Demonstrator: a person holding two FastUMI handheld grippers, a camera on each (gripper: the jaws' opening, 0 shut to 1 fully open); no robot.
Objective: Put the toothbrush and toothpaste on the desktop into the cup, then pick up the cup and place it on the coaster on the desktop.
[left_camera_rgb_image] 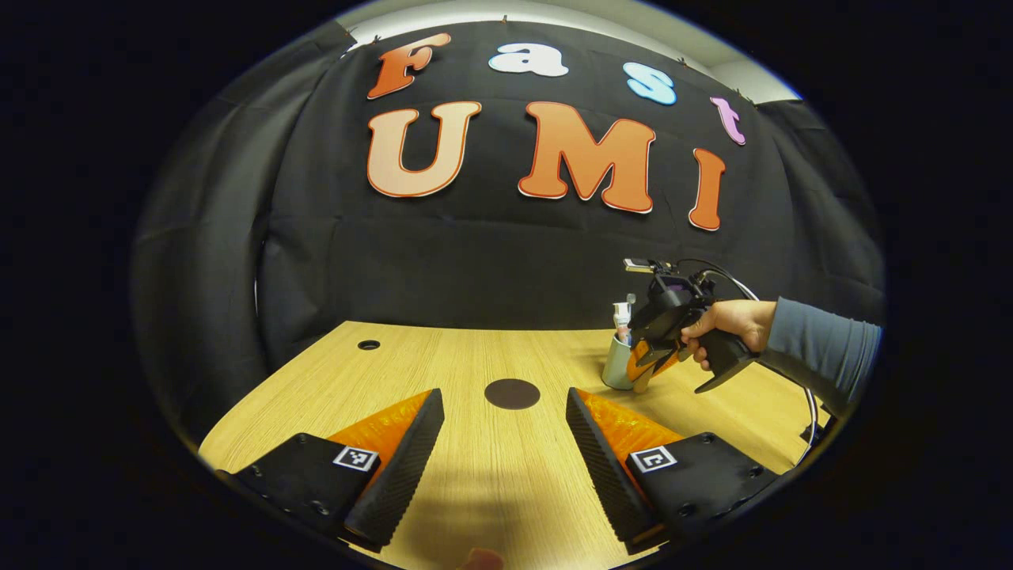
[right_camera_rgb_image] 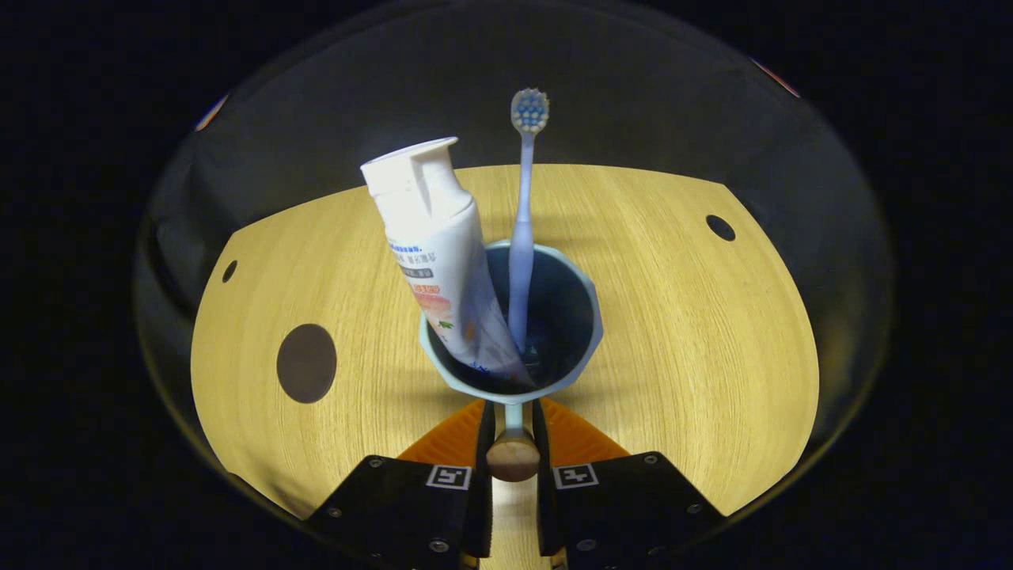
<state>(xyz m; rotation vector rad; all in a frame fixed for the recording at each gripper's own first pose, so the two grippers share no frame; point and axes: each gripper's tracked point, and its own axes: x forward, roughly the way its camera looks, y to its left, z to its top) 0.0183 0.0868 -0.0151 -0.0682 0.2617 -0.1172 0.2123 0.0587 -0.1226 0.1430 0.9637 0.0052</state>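
Note:
A pale blue cup (right_camera_rgb_image: pixel 589 321) holds the white toothpaste tube (right_camera_rgb_image: pixel 435 253), leaning left, and a light blue toothbrush (right_camera_rgb_image: pixel 522 237) standing head up. My right gripper (right_camera_rgb_image: pixel 513 431) is shut on the cup's handle (right_camera_rgb_image: pixel 513 457), which ends in a wooden knob. The dark round coaster (right_camera_rgb_image: pixel 306 362) lies on the desktop to the cup's left. In the left gripper view my left gripper (left_camera_rgb_image: pixel 503 396) hangs open over the near desktop, just before the coaster (left_camera_rgb_image: pixel 512 393). Farther right, the cup (left_camera_rgb_image: pixel 616 366) appears to rest on the table with the right gripper (left_camera_rgb_image: pixel 653 364) at it.
The wooden desktop (left_camera_rgb_image: pixel 475 475) has small round holes near its corners (left_camera_rgb_image: pixel 369 344) (right_camera_rgb_image: pixel 720 228). A hand (left_camera_rgb_image: pixel 732 321) and grey sleeve reach in from the right, with a cable trailing behind. Black cloth walls close off the back and sides.

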